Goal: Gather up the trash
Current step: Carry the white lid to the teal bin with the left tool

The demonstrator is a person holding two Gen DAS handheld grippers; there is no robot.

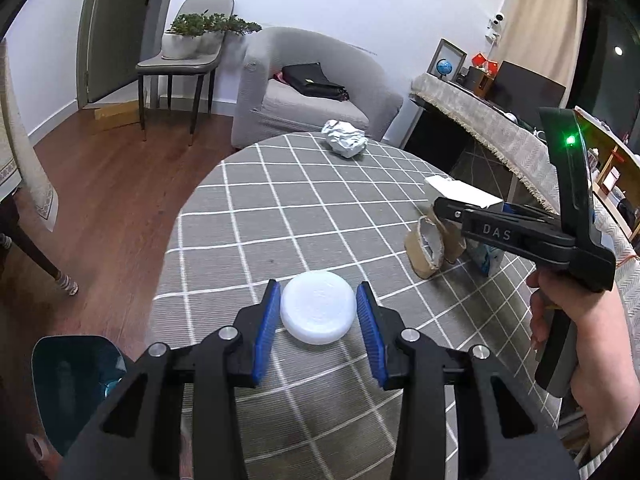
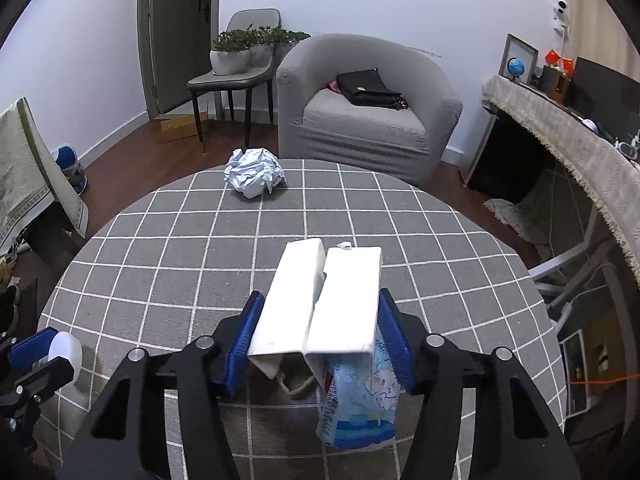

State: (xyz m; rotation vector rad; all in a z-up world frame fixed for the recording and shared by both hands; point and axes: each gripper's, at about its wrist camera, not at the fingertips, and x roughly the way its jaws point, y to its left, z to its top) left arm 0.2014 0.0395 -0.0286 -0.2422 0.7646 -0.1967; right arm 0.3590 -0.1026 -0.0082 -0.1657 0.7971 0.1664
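- Left claw (image 1: 318, 286): closed to a narrow gap on a white round lid (image 1: 318, 312), blue pads against its two opposite edges.
- Right claw (image 2: 322, 296): set about halfway open around a white paper bag (image 2: 292, 300), pads lying against both of its flanks. A blue-printed plastic packet (image 2: 360, 412) sat beside the bag's right panel, near the right pad.
- Progress, as judged: two pieces of trash in the claws, neither yet deposited. No bin or sack seen in either view, so where to drop them could not be told.
- Left to do, as judged: a crumpled paper ball (image 1: 345, 138) lay untouched at the far edge of the checked surface (image 2: 160, 264), well apart from both claws.
- Shown only in the left wrist view: the right claw from the side, gripped by a person's hand (image 1: 580, 320). Under its fingers, the bag's tan open mouth low over the cloth, though whether resting there or lifted could not be told.
- Shown only in the right wrist view: the bag's two white top panels from above and rope handles looped beneath. At the lower left corner, the left claw seen from the side with the lid between its pads, seemingly clear of the cloth.
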